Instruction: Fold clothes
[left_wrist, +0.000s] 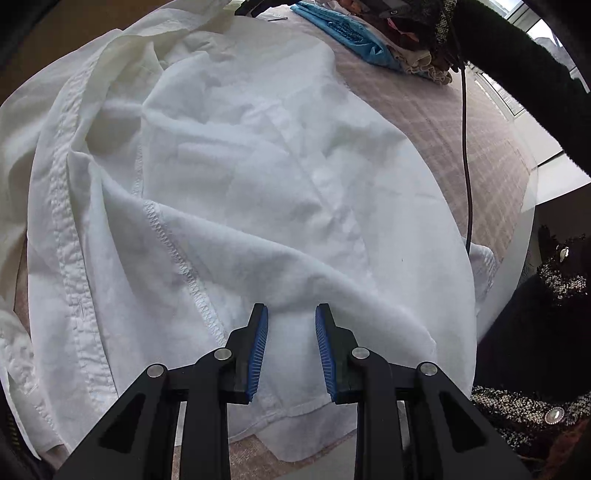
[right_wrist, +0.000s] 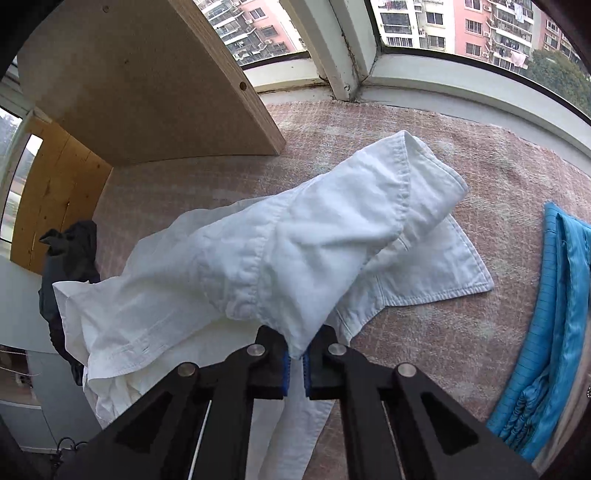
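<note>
Our left gripper (left_wrist: 291, 314) stands parted over the white shirt (left_wrist: 229, 177) spread on the pink blanket (right_wrist: 461, 332). Only our right-wrist view shows the right gripper (right_wrist: 296, 356) pinching the shirt's fold, plus windows (right_wrist: 443, 26).

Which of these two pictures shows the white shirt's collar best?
The right wrist view: the collar lies in full sight on the white shirt, which the right gripper pinches. The left wrist view shows only rumpled shirt body and seams, with no collar that I can make out.
</note>
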